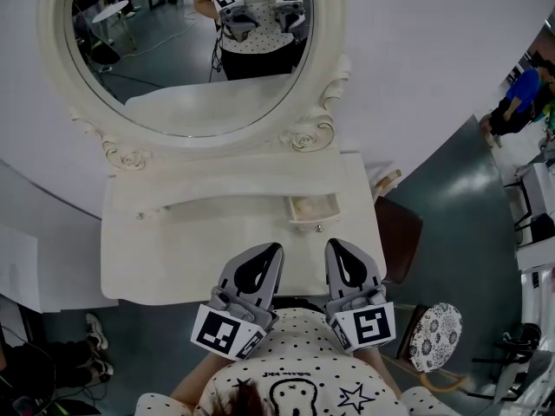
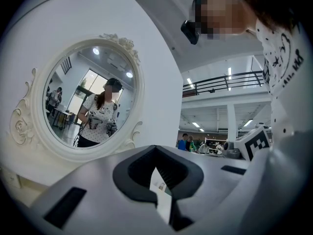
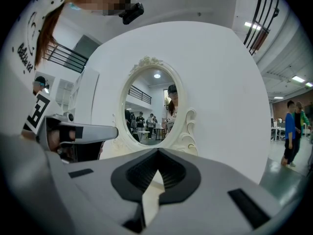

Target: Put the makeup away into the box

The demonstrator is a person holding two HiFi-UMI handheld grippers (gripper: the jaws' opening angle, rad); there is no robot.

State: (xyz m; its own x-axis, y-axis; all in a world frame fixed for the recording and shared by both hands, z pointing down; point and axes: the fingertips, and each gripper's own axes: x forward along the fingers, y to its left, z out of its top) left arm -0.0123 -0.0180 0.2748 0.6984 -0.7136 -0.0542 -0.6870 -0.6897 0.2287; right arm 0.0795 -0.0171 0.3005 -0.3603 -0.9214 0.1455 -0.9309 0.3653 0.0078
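From the head view, little of the job can be judged. The white carved dressing-table worktop [image 1: 173,250] lies bare below the oval mirror in its white scrolled frame [image 1: 186,50]. No makeup shows anywhere on it, and no box can be made out. The only open container is a small white drawer [image 1: 310,208] pulled out under the back shelf, and its contents are too small to tell. So either the items are already stowed or none has been brought out; the pictures do not settle which, and no item is in hand. The left tongs [image 1: 269,254] and the right tongs [image 1: 336,248] sit side by side close to the person's polka-dot shirt [image 1: 295,380]. Both point forward over the near edge of the worktop, roughly level, with their marker cubes nearest the body. A brown seat [image 1: 397,237] stands just right of the worktop.

In the left gripper view, the left tongs [image 2: 155,151] are pressed together tip to tip. Nothing sits in the dark padded hollow between them. Beyond them the mirror reflects the person holding both tools, and the other tool's marker cube shows at the right.

In the right gripper view, the right tongs [image 3: 157,153] are likewise pressed together and empty. They aim at the mirror frame and the white wall behind it, and the left tool juts in from the left edge.
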